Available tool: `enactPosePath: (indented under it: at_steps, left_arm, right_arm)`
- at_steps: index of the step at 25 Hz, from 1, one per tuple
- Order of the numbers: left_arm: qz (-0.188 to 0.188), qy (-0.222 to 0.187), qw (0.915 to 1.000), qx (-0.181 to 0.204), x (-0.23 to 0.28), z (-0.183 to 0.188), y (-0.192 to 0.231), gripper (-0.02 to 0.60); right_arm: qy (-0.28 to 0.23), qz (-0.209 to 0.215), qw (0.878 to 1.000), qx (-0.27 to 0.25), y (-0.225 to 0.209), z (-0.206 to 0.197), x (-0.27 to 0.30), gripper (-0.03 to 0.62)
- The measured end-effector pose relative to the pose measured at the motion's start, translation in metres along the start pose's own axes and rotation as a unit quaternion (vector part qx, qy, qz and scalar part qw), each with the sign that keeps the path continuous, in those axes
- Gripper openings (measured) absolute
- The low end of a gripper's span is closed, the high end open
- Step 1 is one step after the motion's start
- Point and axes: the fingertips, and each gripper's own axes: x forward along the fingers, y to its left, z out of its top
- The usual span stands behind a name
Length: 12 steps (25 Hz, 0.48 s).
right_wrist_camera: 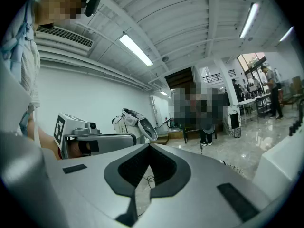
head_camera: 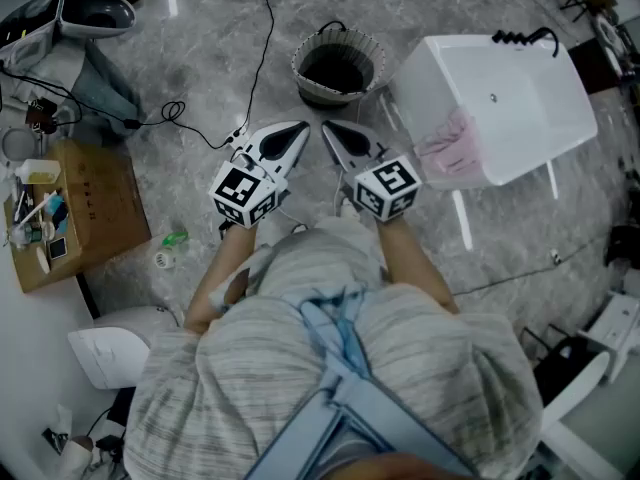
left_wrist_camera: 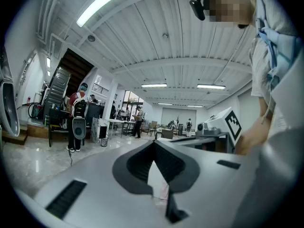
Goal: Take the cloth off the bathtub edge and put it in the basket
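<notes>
Close in front of the person, both grippers were held side by side above the grey marble floor (head_camera: 200,78), their tips pointing far. The left gripper (head_camera: 300,128) had its jaws pressed fully together with nothing caught between them, as its own view confirmed (left_wrist_camera: 154,142). The right gripper (head_camera: 328,128) was likewise closed tight and empty (right_wrist_camera: 148,147). Neither touched anything, and the two tips sat just beside each other without meeting.

Far and to the right stood the white bathtub (head_camera: 480,43). The pink cloth (head_camera: 450,140) was draped over its left edge, well apart from both grippers. The round basket (head_camera: 372,56) stood on the floor just left of the tub, beyond the gripper tips.
</notes>
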Motion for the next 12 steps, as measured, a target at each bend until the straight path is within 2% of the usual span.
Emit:
enactPosePath:
  at_steps: [12]
  left_arm:
    - [0.004,0.006,1.0,-0.005,0.019,-0.002,-0.003,0.003]
  right_arm:
    - [-0.001,-0.001,1.0,0.008,-0.02,0.001,-0.007,0.002]
